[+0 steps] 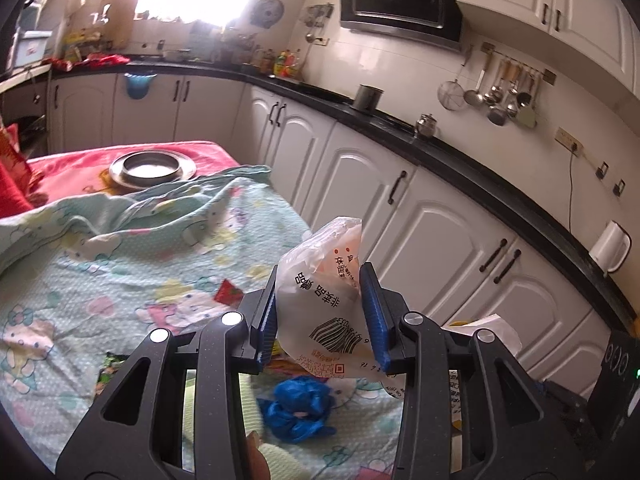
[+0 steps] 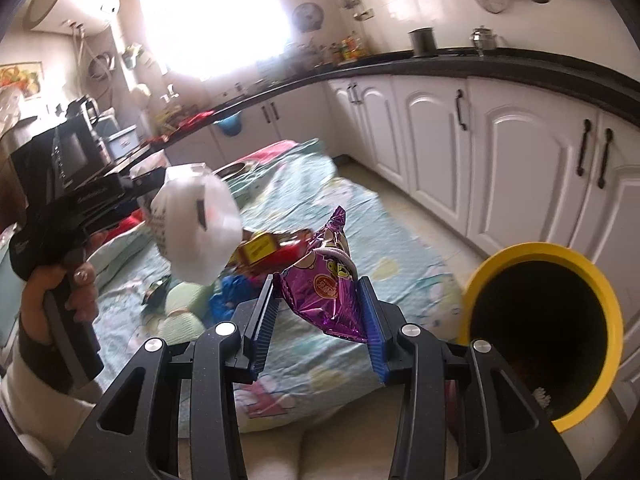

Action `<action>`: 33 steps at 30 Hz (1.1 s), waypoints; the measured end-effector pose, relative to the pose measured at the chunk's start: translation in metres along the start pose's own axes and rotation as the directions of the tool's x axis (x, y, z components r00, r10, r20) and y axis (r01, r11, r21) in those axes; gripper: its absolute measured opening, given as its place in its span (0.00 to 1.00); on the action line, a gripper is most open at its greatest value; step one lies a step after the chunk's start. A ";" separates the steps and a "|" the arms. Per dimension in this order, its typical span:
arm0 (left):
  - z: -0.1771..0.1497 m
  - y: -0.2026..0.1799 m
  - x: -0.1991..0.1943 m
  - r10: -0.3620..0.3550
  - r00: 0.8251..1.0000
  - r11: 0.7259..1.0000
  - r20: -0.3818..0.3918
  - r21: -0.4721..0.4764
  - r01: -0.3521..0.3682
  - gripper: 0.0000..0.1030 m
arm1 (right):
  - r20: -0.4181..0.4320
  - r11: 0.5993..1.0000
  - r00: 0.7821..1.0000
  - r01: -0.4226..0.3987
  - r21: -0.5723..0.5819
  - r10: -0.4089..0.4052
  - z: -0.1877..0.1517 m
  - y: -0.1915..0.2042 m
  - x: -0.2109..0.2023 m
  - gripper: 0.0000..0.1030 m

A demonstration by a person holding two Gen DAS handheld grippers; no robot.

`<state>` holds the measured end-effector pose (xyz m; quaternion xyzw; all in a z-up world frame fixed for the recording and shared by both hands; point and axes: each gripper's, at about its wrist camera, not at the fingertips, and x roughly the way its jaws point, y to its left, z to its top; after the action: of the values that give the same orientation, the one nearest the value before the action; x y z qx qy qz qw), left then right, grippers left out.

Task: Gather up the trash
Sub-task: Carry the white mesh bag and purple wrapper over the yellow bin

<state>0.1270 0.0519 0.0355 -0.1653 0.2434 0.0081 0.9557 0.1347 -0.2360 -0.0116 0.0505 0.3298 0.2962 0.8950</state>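
Observation:
My left gripper (image 1: 320,308) is shut on a white plastic wrapper (image 1: 324,300) with black print and a barcode, held above the table. The same wrapper (image 2: 196,228) and left gripper show at the left of the right wrist view. My right gripper (image 2: 320,312) is shut on a purple foil snack bag (image 2: 324,292), held above the table beside a yellow-rimmed trash bin (image 2: 480,276) at the right. A crumpled blue bag (image 1: 298,408) lies on the cartoon-print cloth (image 1: 120,280) below the left gripper. A red and yellow packet (image 2: 268,250) lies on the cloth further off.
A metal bowl (image 1: 152,166) sits on a pink cloth at the table's far end. White cabinets (image 1: 400,208) under a black counter run along the right. A green packet (image 1: 108,364) lies on the cloth at the left. A white paper (image 1: 496,328) lies at the right.

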 end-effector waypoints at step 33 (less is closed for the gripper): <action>-0.037 -0.133 0.050 -0.121 0.990 0.958 -0.075 0.254 0.136 0.30 | 0.113 0.947 0.963 0.213 0.240 -0.245 -0.009 -0.121 -0.072 0.37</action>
<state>0.1671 -0.0889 0.0233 -0.0548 0.2589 -0.0906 0.9601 0.1452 -0.3765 -0.0124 0.1339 0.3005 0.1465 0.9329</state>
